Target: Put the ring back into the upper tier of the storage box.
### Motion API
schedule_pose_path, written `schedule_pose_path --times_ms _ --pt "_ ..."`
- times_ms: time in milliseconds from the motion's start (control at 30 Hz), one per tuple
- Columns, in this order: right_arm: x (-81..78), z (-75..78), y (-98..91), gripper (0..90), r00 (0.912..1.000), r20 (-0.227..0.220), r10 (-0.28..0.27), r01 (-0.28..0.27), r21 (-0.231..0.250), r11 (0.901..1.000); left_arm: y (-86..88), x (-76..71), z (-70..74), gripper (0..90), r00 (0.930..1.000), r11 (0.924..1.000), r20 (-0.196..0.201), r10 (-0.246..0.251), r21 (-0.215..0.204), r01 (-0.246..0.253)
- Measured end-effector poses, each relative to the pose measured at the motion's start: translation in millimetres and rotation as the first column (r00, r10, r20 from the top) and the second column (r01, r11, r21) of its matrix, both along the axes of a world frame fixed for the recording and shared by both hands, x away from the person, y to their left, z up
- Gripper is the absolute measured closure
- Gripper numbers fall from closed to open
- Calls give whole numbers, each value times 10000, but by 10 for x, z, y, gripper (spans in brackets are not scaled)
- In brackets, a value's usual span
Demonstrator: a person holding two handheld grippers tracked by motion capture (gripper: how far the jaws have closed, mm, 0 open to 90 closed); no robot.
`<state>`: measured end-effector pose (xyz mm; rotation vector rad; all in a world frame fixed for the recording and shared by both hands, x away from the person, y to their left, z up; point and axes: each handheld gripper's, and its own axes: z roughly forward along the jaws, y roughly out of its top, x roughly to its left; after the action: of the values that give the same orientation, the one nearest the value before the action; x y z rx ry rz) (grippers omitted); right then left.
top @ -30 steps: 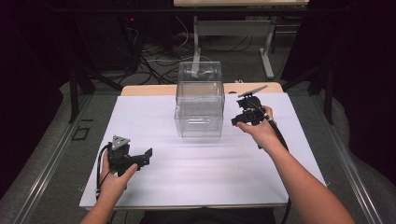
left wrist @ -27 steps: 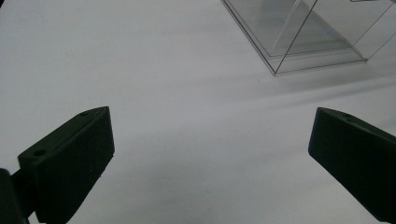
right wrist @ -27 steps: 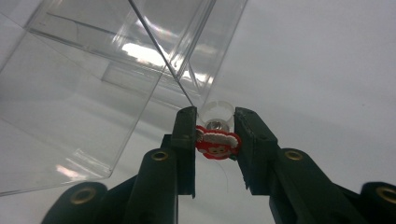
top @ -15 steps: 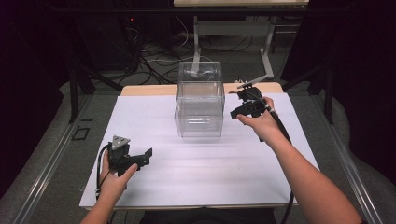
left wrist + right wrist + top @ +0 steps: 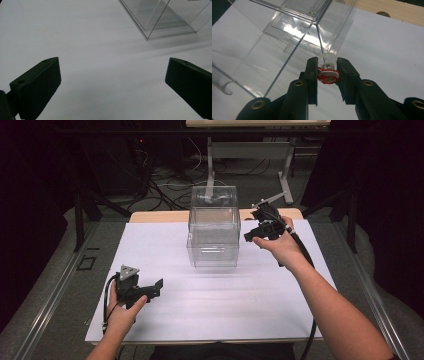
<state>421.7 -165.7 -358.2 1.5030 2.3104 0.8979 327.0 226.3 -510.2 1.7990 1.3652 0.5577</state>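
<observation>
A clear plastic box (image 5: 213, 227) stands on the white table cover (image 5: 225, 305), toward the far middle. Just right of its upper part, my right gripper (image 5: 248, 236) is lifted off the table. In the right gripper view its jaws (image 5: 327, 70) are shut on a small red and white charm (image 5: 328, 75) with a clear round cap, right at the box's near corner (image 5: 294, 30). My left gripper (image 5: 157, 287) rests low at the near left, pointing right. Its jaws (image 5: 112, 85) stand wide open over bare cover, with the box's base (image 5: 162, 22) farther off.
A strip of the bare wooden tabletop (image 5: 160, 215) shows beyond the white cover. A cable (image 5: 300, 247) trails back from the right gripper along the forearm. Dark floor, metal rails and desk legs lie beyond the table.
The right gripper has moved a little farther and higher, closing in on the box's right side with the charm held. The left gripper has stayed put.
</observation>
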Motion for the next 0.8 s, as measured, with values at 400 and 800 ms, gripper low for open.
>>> schedule_pose_path --times_ms 400,800 --pt "-68 148 99 714 9973 106 731 -733 188 9971 -1 1 0 5 10000 10000 -18 -7 -8 7" --pt "-104 229 139 717 9966 213 800 -799 -89 9968 -4 0 0 5 10000 10000 -37 -22 -14 22"
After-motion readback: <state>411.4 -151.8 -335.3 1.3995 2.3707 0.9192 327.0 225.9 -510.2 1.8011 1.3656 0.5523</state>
